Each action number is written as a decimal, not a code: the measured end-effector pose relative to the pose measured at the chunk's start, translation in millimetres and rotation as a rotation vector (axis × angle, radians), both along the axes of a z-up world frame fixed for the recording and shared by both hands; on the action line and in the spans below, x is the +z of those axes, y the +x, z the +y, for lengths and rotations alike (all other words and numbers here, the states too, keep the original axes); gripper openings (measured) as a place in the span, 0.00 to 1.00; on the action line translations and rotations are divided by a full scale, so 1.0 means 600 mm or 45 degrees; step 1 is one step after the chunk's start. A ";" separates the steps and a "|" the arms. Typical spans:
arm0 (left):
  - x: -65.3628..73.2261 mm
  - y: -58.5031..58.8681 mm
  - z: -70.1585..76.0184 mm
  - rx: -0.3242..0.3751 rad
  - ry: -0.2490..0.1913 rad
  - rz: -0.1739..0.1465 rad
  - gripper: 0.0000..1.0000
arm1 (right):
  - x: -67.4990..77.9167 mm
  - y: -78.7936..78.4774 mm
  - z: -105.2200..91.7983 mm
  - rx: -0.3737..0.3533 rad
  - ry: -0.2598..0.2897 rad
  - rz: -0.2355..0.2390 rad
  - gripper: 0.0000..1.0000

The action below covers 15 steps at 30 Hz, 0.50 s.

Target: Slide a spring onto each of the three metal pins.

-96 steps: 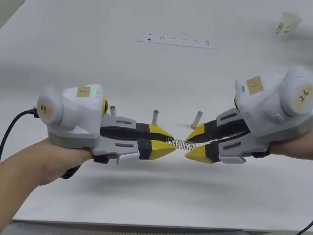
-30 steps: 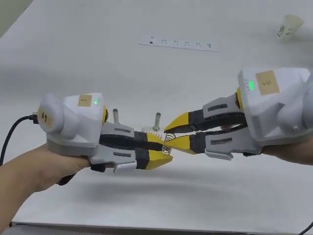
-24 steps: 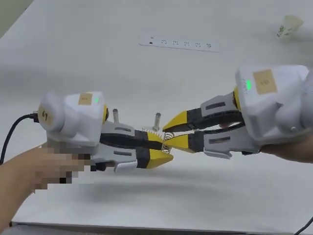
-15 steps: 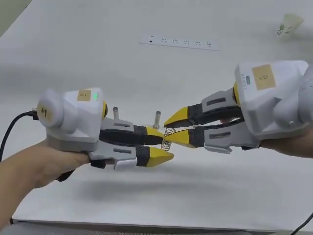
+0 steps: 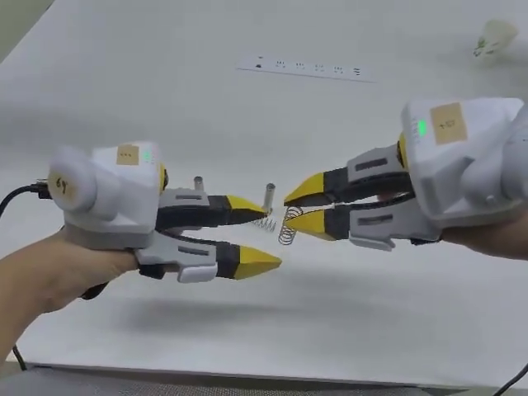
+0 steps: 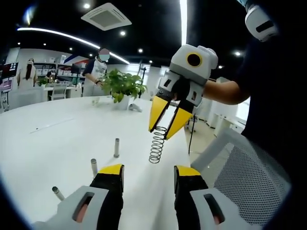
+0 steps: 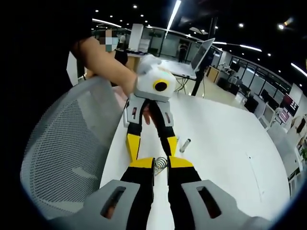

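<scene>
Above the white bench [image 5: 148, 91], the right gripper [image 5: 295, 213] pinches the top end of a spring [image 5: 289, 228] between its jaws, with the coil dangling in the air. The left gripper [image 5: 257, 235] faces it with jaws spread and holding nothing, tips just beside the spring. Three metal pins [image 6: 116, 147] sit on the bench below. A power strip [image 5: 305, 68] lies farther back.

bright, even overhead light is washing the white tabletop [image 5: 165, 99] in the head view, casting soft shadows under the left tongs [image 5: 272, 238] and right tongs [image 5: 294, 216]. ceiling strips [image 6: 183, 19] are glaring in the gripper views; fisheye bending is warping their edges.
</scene>
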State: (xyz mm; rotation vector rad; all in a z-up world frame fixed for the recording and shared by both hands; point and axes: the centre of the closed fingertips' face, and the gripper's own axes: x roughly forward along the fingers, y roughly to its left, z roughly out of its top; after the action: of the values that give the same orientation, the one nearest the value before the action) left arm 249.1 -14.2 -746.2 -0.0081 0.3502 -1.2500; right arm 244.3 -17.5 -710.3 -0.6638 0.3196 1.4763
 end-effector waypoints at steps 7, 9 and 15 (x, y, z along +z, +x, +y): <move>-0.001 0.012 0.051 0.108 0.013 -0.003 0.49 | 0.001 0.005 -0.002 -0.020 0.002 -0.005 0.07; -0.003 0.014 0.065 0.130 0.024 -0.005 0.51 | 0.001 0.006 -0.002 -0.022 0.001 -0.008 0.07; -0.007 0.023 0.101 0.213 0.063 -0.010 0.61 | 0.000 0.012 -0.007 -0.037 -0.001 -0.014 0.07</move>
State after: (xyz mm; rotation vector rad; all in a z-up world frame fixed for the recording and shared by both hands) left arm 263.0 46.5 -750.6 0.0093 0.3659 -1.0754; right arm 251.4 -21.5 -710.5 -0.6648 0.3204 1.4444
